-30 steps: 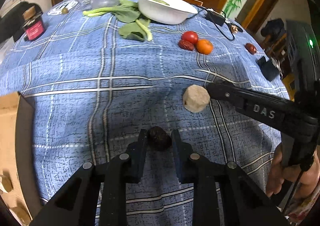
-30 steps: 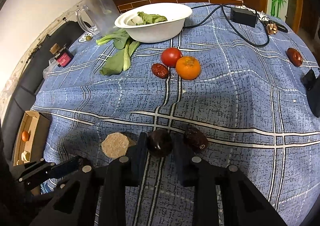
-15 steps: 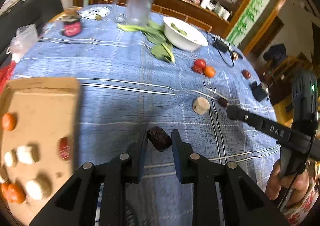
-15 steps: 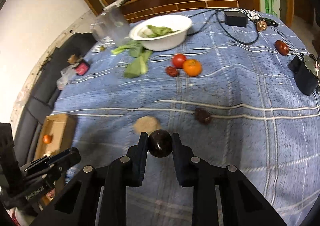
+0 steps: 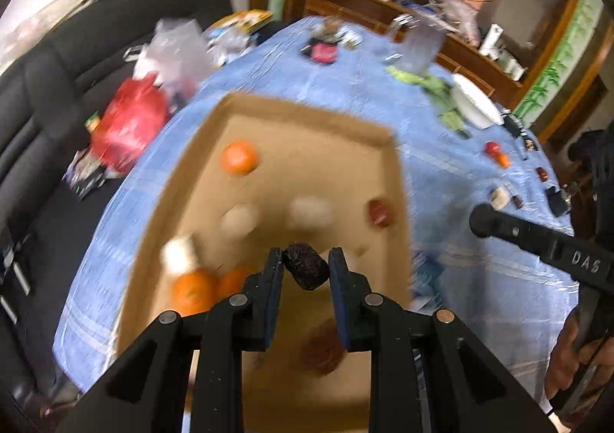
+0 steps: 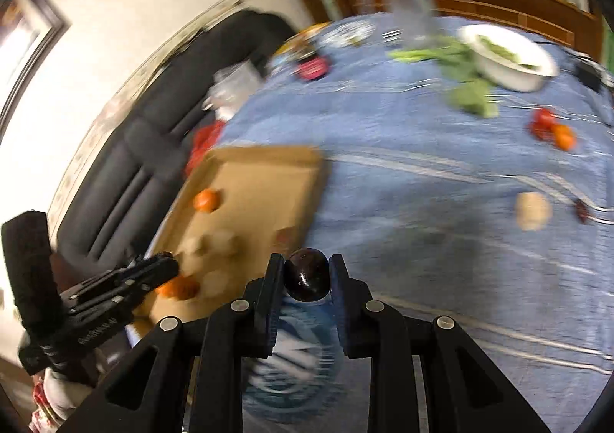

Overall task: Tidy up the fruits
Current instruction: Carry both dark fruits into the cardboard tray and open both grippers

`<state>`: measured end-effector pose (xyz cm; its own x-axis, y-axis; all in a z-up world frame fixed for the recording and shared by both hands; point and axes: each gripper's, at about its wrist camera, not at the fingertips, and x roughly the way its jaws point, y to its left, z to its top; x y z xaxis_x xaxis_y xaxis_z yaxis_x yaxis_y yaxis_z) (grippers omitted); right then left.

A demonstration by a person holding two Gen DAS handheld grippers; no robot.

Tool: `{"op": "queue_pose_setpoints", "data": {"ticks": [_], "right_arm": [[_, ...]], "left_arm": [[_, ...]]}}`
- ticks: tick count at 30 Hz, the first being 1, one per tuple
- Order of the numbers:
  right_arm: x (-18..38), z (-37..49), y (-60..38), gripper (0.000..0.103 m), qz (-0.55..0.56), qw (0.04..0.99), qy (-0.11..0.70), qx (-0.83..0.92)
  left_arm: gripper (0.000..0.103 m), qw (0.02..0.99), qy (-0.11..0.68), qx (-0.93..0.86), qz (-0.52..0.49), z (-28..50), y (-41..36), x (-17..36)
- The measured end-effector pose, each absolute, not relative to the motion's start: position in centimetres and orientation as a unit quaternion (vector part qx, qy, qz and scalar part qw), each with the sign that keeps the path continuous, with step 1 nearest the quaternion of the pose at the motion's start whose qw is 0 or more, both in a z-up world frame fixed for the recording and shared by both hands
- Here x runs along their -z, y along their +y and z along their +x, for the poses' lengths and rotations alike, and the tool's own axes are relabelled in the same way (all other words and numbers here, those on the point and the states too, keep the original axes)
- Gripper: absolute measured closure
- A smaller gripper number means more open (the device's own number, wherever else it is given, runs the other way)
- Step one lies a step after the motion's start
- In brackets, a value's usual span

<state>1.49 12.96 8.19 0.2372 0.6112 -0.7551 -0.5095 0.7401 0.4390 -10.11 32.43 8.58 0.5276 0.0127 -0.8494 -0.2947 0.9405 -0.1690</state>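
My left gripper point(image 5: 306, 272) is shut on a dark wrinkled date point(image 5: 306, 267) and holds it above the open cardboard box point(image 5: 393, 180). The box holds oranges point(image 5: 238, 157), pale round pieces point(image 5: 310, 211) and a red date point(image 5: 380, 211). My right gripper point(image 6: 306, 275) is shut on a dark round fruit point(image 6: 306, 274), above the table just right of the box point(image 6: 268, 172). The left gripper shows in the right wrist view point(image 6: 153, 272) over the box's near end. A tomato and an orange point(image 6: 552, 128), a tan round piece point(image 6: 532, 210) and a dark date point(image 6: 582, 209) lie on the blue cloth.
A white bowl point(image 6: 510, 57) with greens and loose leaves point(image 6: 466, 86) sit at the table's far side, with a clear jug point(image 6: 410, 7) behind. A black sofa point(image 6: 161, 118) with bags runs along the table's left. A blue-and-white round thing point(image 6: 295, 352) lies under my right gripper.
Both grippers have swung left with their fruit. The left one has moved from the cloth to above the box. The right one has come up beside the box. Views are motion-blurred.
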Motion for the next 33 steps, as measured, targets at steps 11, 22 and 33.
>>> {"op": "queue_pose_setpoints", "data": {"ticks": [11, 22, 33], "right_arm": [[-4.6, -2.4, 22.0, 0.076, -0.047, 0.762, 0.522, -0.38], [-4.1, -3.3, 22.6, 0.076, -0.079, 0.773, 0.52, -0.354], [-4.6, -4.0, 22.1, 0.056, -0.068, 0.784, 0.521, -0.331]], "left_arm": [[0.08, 0.837, 0.516, -0.089, -0.16, -12.7, 35.2, -5.1], [0.071, 0.841, 0.509, -0.06, -0.173, -11.6, 35.9, -5.5], [0.059, 0.852, 0.489, -0.059, -0.177, -10.9, 37.2, -7.0]]}}
